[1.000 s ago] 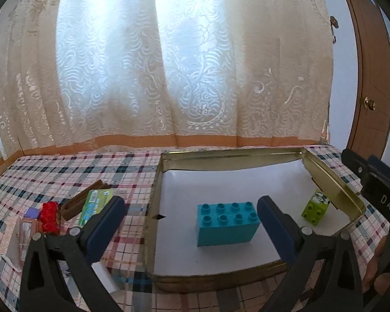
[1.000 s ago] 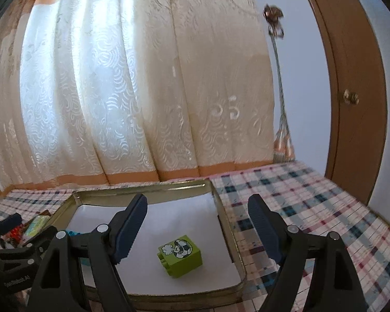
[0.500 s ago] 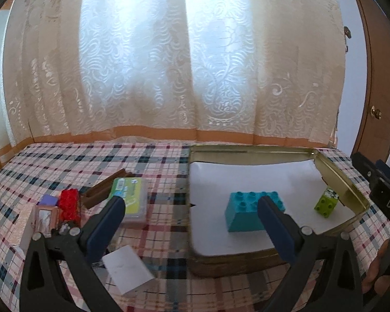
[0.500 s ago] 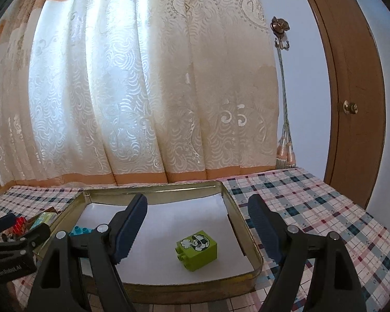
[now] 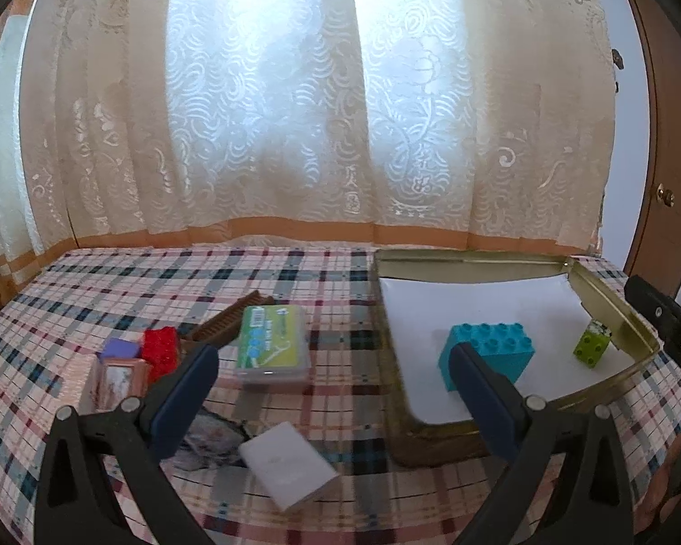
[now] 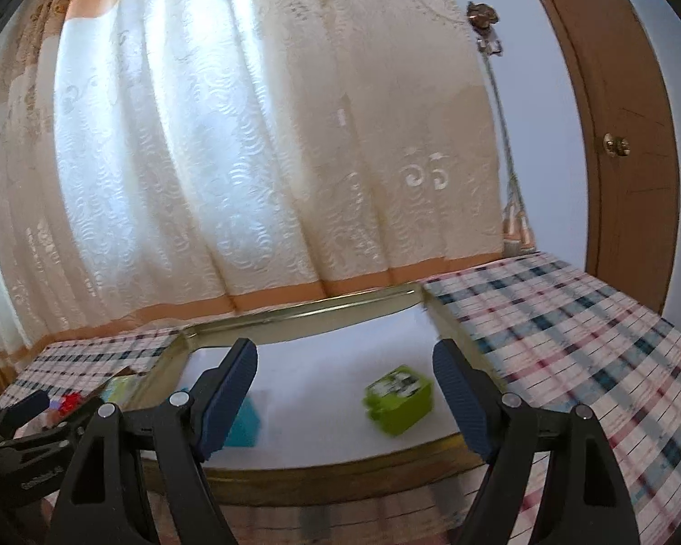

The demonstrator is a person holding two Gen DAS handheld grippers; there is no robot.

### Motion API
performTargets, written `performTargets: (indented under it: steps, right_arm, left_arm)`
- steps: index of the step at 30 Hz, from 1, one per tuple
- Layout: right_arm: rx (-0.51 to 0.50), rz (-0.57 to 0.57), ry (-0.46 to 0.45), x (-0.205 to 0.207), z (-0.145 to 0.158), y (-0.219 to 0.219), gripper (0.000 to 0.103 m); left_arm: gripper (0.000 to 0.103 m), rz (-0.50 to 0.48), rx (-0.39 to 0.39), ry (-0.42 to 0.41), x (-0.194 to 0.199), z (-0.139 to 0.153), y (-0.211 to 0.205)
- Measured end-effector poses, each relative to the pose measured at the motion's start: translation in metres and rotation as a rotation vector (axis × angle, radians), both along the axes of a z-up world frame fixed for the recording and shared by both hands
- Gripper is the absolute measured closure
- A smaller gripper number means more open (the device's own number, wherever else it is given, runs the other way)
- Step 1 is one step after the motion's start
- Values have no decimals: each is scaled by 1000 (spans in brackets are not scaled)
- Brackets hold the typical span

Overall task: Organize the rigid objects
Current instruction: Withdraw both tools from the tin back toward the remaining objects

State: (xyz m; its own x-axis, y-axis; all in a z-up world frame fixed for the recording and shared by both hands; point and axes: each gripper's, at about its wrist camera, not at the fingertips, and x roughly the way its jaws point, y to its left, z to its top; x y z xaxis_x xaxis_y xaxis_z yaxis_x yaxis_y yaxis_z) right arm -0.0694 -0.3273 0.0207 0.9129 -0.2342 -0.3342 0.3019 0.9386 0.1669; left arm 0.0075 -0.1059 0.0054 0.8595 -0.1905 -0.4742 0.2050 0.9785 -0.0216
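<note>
Swung leftward off the tray, the left tool [image 5: 331, 390] is held empty, jaws apart, above a white card [image 5: 290, 465]; beyond, the green packet [image 5: 272, 340] awaits collection. The right tool [image 6: 345, 395] hangs agape before the gold tray [image 6: 295, 313], where teal block [image 5: 488, 354] and lime block [image 6: 399, 399] are already stowed.

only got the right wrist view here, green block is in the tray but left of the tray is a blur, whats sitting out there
Observer: A green-labelled clear box lies flat on the plaid cloth, outside the tray.
Operator: anything else loose
Observer: A red block sits left of that box, with a small purple piece beside it.
Operator: is the left claw holding something
Observer: No, the left claw is open and empty above a white card.
</note>
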Motion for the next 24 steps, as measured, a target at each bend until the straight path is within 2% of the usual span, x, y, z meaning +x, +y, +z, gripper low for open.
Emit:
performTargets:
  steps: [8,24]
  right_arm:
    - [-53,66,5,5,1,43,21]
    - [-71,186,35,17,-2,104,21]
  left_arm:
    - [0,36,-5,3,2,0,29]
    - [0,79,6,6,5,-1,69]
